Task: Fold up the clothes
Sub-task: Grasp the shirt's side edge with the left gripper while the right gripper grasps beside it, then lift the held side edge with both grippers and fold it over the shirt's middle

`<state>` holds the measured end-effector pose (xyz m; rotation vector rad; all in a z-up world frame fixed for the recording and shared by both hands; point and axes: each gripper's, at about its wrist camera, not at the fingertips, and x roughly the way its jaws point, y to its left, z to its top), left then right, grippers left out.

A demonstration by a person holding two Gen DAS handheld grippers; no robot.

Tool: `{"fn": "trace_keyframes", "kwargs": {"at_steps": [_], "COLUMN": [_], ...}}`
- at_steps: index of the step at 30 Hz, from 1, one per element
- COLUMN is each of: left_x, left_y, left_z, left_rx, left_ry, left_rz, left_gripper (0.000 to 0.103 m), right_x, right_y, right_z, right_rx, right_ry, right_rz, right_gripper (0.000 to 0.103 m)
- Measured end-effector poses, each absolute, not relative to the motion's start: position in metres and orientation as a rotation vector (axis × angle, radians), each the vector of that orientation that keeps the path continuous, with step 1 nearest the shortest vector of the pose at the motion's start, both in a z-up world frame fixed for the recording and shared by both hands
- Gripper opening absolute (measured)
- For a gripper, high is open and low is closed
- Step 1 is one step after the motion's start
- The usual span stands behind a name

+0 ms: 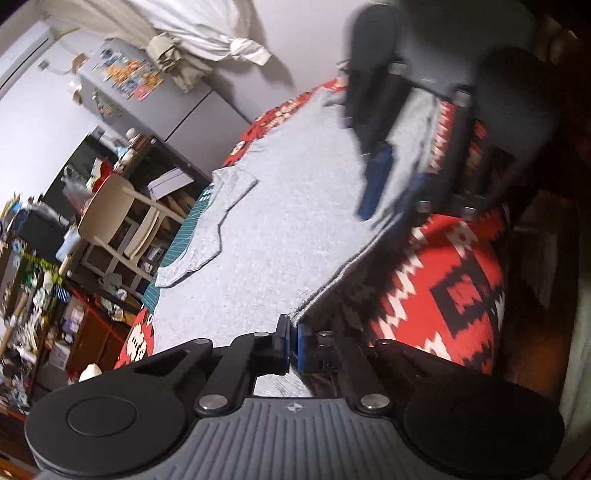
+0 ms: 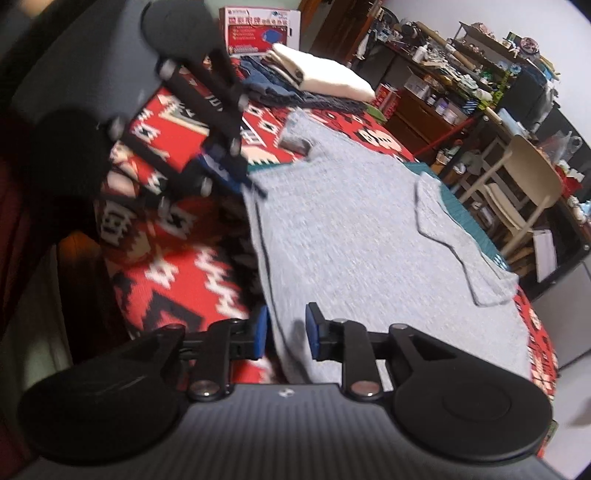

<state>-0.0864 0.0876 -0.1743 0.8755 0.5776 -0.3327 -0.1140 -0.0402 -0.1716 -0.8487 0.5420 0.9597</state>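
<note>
Over in the left wrist view, far left, a cream wooden chair stands by cluttered dark shelving, well apart from the action. Moving in, the grey knit T-shirt lies spread flat across the red, black and white patterned blanket, one short sleeve folded over near the blanket's far edge. Bottom centre, the left claw is pinched tight on the shirt's near hem corner, blue pads squeezed together with fabric between them. Upper right of that frame, blurred, the right claw comes in low over the opposite end of the same edge.

Switching to the right wrist view: upper left, the left claw shows tilted down at the shirt's corner, smeared with motion. Bottom centre, the right claw stands parted, its blue pads straddling the shirt's edge, cloth running between them but not clamped. To the right, plenty of bare shirt surface. Top centre, a stack of folded clothes sits at the blanket's far end, beside a red and white cardboard box.
</note>
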Motion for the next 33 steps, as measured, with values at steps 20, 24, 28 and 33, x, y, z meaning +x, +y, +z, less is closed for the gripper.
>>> {"fn": "trace_keyframes", "kwargs": {"at_steps": [20,24,28,33], "left_x": [-0.073,-0.072,-0.072,-0.072], "left_y": [0.095,0.097,0.096,0.096], "left_z": [-0.152,-0.149,-0.150,-0.154], "left_rx": [0.765,0.748,0.743,0.748], "left_ry": [0.592,0.591,0.597,0.605], "left_rz": [-0.316,-0.310,-0.309,-0.303], "left_gripper": [0.004,0.004,0.004,0.004], "right_x": [-0.106,-0.106,-0.112,-0.111], "right_y": [-0.130,-0.141,-0.146,-0.156], "right_z": [-0.185,-0.188,-0.192,-0.193], "right_rx": [-0.966,-0.991,-1.081,-1.061], "right_ry": [0.561,0.553,0.522,0.541], "right_rz": [0.631,0.605,0.601,0.591], "right_gripper": [0.036,0.036,0.035,0.022]}}
